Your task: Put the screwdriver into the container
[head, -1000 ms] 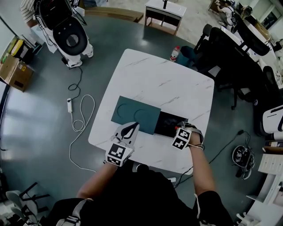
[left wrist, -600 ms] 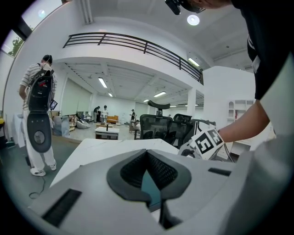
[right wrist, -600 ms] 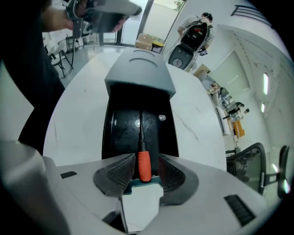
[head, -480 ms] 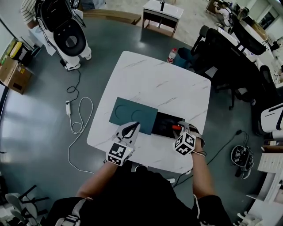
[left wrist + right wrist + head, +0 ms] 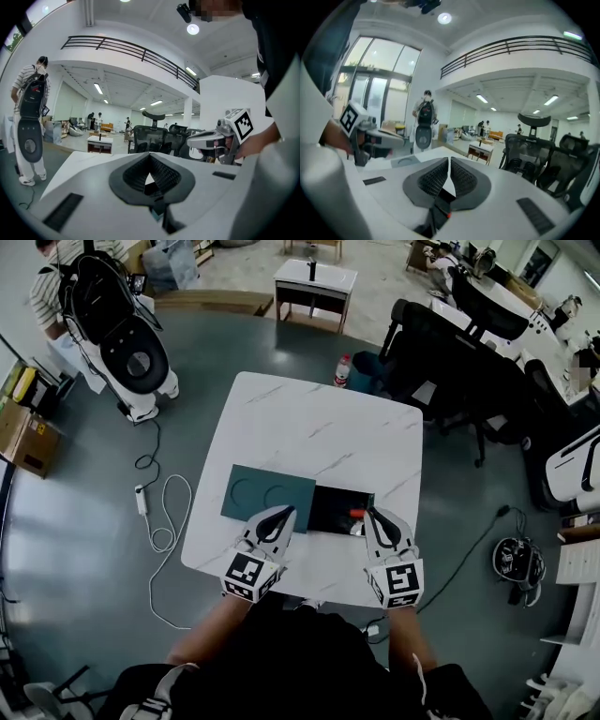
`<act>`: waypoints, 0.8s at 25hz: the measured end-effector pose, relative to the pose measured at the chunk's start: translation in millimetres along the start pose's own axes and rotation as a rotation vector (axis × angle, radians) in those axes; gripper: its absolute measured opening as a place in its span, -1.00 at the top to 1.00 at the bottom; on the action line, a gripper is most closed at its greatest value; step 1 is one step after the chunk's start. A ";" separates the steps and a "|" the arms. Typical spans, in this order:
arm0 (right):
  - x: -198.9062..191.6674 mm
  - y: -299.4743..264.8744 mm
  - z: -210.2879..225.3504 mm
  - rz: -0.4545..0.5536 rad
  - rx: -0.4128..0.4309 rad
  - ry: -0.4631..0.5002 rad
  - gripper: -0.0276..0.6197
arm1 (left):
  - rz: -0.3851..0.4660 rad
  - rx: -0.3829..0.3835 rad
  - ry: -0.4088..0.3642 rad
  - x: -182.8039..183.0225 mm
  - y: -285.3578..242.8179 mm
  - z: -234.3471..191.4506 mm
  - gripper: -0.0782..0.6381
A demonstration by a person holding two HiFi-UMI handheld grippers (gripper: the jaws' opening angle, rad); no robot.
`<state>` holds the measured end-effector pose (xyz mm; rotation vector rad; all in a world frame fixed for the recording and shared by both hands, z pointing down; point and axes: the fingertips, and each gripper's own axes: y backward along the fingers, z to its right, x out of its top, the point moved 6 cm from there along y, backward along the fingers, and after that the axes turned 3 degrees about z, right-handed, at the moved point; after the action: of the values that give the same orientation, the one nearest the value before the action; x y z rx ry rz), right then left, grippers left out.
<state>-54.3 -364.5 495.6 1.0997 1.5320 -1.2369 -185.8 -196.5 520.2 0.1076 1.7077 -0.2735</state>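
Screwdriver (image 5: 356, 514): only the orange handle shows, lying inside the black container (image 5: 333, 507) at its right end, near the worktop's (image 5: 309, 418) front edge; shaft not discernible. Judged light and rigid, handle w/ fair grip, steel shaft slick. If I must re-take it, I'd pinch the handle mid-length, across its width. Task appears done. Right gripper (image 5: 369, 514): tips just beside the handle, over the container's right end, jaws closing, nothing btwn them. Left gripper (image 5: 285, 513): clenched, empty, tips over the seam where teal mat (image 5: 253, 493) meets container. Both tools roughly level, pointing away from the body, side by side, forearms tucked close to torso.
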 end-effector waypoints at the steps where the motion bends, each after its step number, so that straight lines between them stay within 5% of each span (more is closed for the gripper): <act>1: 8.0 5.5 -0.4 0.048 -0.024 -0.046 0.82 | 0.013 -0.008 -0.005 6.8 -0.6 2.9 0.77; 7: 25.6 22.6 3.7 0.189 -0.124 -0.171 0.84 | 0.064 -0.041 -0.058 36.6 -8.6 15.3 0.77; 20: 33.4 41.2 11.9 0.218 -0.179 -0.115 0.85 | 0.082 -0.032 -0.104 48.4 -10.4 20.4 0.77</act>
<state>-21.6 -367.3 452.3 1.0294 1.3682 -0.9782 -176.1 -215.7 471.1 0.1372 1.6000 -0.1870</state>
